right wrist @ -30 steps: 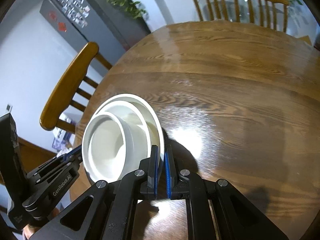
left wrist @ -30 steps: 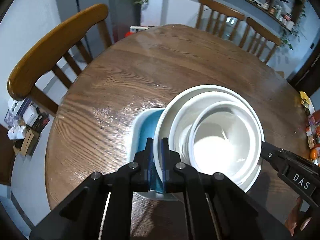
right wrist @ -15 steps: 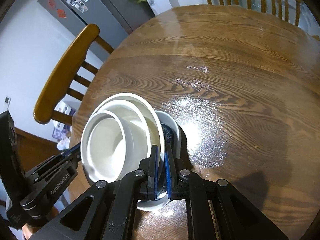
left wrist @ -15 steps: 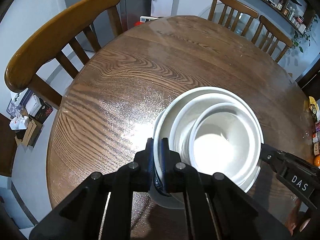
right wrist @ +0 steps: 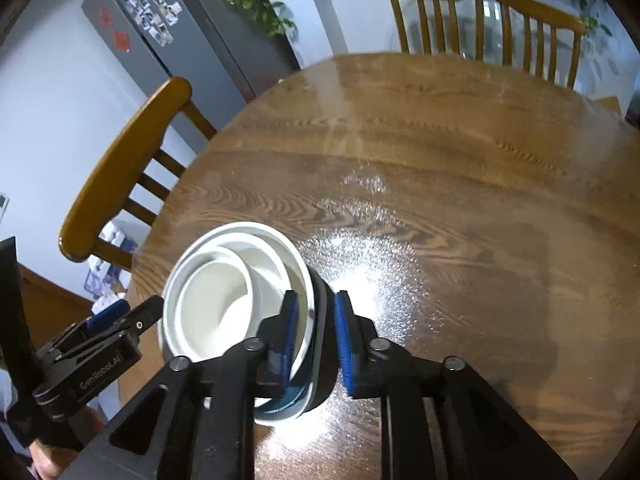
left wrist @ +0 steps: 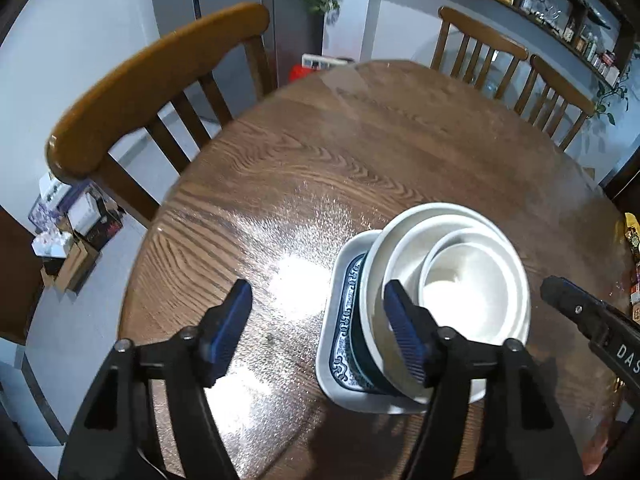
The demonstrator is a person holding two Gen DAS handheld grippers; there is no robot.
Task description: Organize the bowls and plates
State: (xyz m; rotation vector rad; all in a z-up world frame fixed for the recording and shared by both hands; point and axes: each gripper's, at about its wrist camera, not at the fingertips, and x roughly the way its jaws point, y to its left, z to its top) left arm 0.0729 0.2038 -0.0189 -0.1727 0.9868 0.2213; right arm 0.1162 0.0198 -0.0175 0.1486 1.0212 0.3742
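Nested white bowls [left wrist: 468, 292] sit in a dark bowl [left wrist: 362, 356], which stands on a rectangular white dish [left wrist: 340, 320] with a blue patterned border, near the table's front edge. My left gripper [left wrist: 316, 300] is opening wide. Its right finger [left wrist: 404, 332] is in front of the white rim, its left finger over bare wood, neither pressing on anything. My right gripper [right wrist: 316, 316] is opening too. The rims of the white bowls [right wrist: 224, 304] and the dark bowl [right wrist: 324, 340] stand between its pads, with a gap showing. Each gripper shows in the other's view: right gripper [left wrist: 580, 312], left gripper [right wrist: 120, 320].
The round wooden table [left wrist: 360, 160] stretches away beyond the stack. A wooden chair [left wrist: 152, 80] stands at its left and two more chairs [left wrist: 480, 40] at the far side. Snack packets [left wrist: 634, 240] lie at the right edge. Boxes [left wrist: 72, 240] sit on the floor at the left.
Both grippers were shut on the outer white bowl's rim. The nested bowls now rest in the dark bowl on the dish, the left gripper has opened wide and the right one slightly.
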